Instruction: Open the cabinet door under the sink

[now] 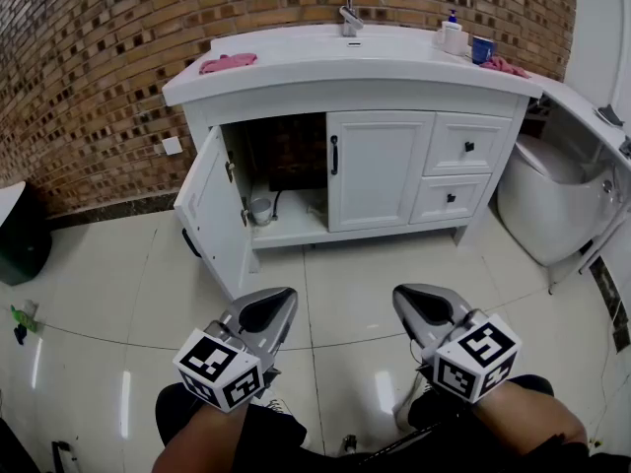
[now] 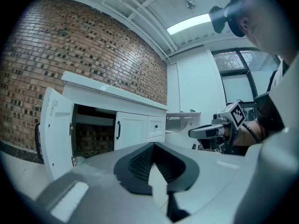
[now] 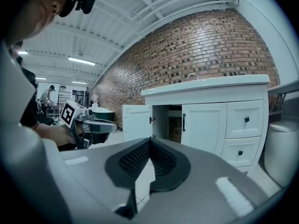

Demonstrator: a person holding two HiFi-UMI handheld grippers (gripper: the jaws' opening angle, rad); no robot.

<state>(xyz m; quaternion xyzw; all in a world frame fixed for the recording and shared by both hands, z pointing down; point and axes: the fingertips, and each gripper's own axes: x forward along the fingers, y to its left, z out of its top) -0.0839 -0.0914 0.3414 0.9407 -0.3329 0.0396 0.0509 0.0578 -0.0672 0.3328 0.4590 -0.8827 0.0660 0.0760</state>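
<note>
The white vanity cabinet point(image 1: 380, 170) stands under the sink against the brick wall. Its left door point(image 1: 212, 213) is swung wide open toward me, and the dark inside point(image 1: 286, 166) shows. The middle door with a black handle point(image 1: 334, 155) is closed. My left gripper point(image 1: 281, 302) and right gripper point(image 1: 407, 299) hover side by side over the tiled floor, well short of the cabinet. Both are shut and hold nothing. The open door point(image 2: 55, 134) also shows at the left of the left gripper view beyond the left gripper point(image 2: 153, 144). In the right gripper view the open door point(image 3: 137, 122) shows beyond the right gripper point(image 3: 150, 139).
Two drawers point(image 1: 466, 146) fill the cabinet's right side. A toilet point(image 1: 552, 200) stands to the right, a dark bin point(image 1: 20, 239) at the far left. On the counter lie a pink cloth point(image 1: 229, 63), a soap bottle point(image 1: 452, 35) and a blue cup point(image 1: 482, 49). A small container point(image 1: 261, 210) sits inside.
</note>
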